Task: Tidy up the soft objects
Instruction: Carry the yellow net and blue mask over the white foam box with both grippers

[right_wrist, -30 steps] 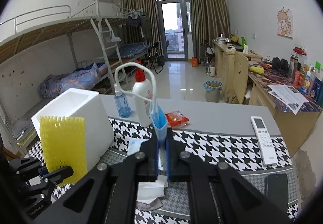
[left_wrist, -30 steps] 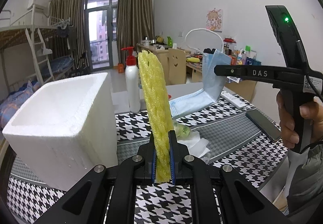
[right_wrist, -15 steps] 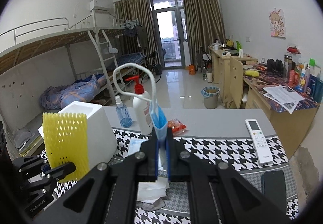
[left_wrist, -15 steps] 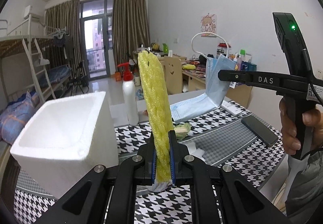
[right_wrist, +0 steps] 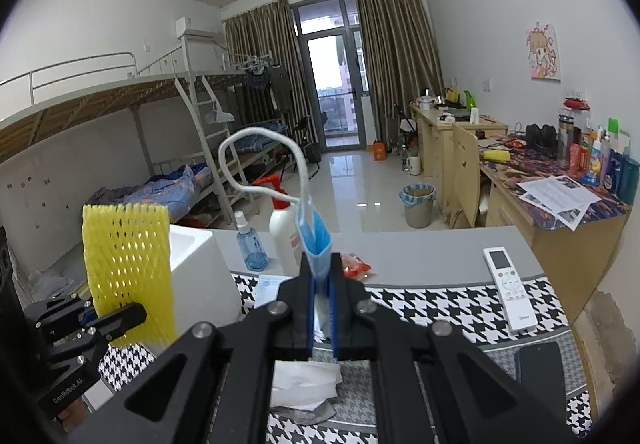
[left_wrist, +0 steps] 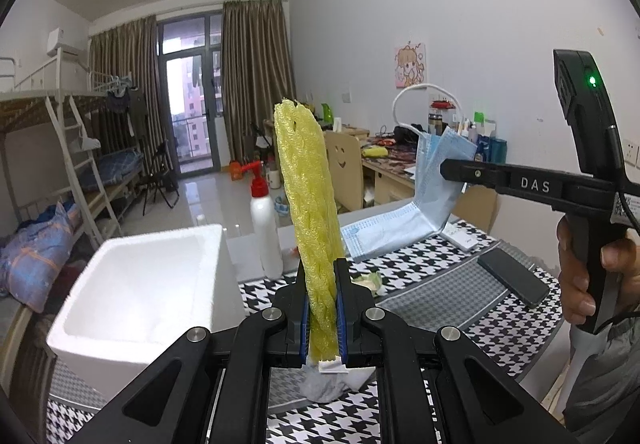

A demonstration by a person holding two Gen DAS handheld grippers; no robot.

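My left gripper [left_wrist: 323, 276] is shut on a yellow foam net sleeve [left_wrist: 308, 187], which stands upright above the table. From the right wrist view the same yellow foam net sleeve [right_wrist: 128, 268] shows flat-on at the left, held by the left gripper [right_wrist: 120, 318]. My right gripper [right_wrist: 321, 274] is shut on a blue face mask [right_wrist: 314, 232] whose white ear loop [right_wrist: 256, 147] arches upward. In the left wrist view the face mask [left_wrist: 416, 211] hangs from the right gripper [left_wrist: 448, 169], held by a hand [left_wrist: 580, 268]. An open white foam box [left_wrist: 136, 284] sits at the left on the houndstooth tablecloth.
A white pump bottle [left_wrist: 265, 228] and a small blue spray bottle [right_wrist: 250, 244] stand behind the box. Crumpled tissues [right_wrist: 304, 384] lie under the grippers. A remote control [right_wrist: 508, 288], a dark phone [left_wrist: 514, 276] and a red packet [right_wrist: 354, 266] lie on the table's right part.
Both grippers have risen a little with their loads; the table and foam box sit lower in both views. The grips have stayed the same.
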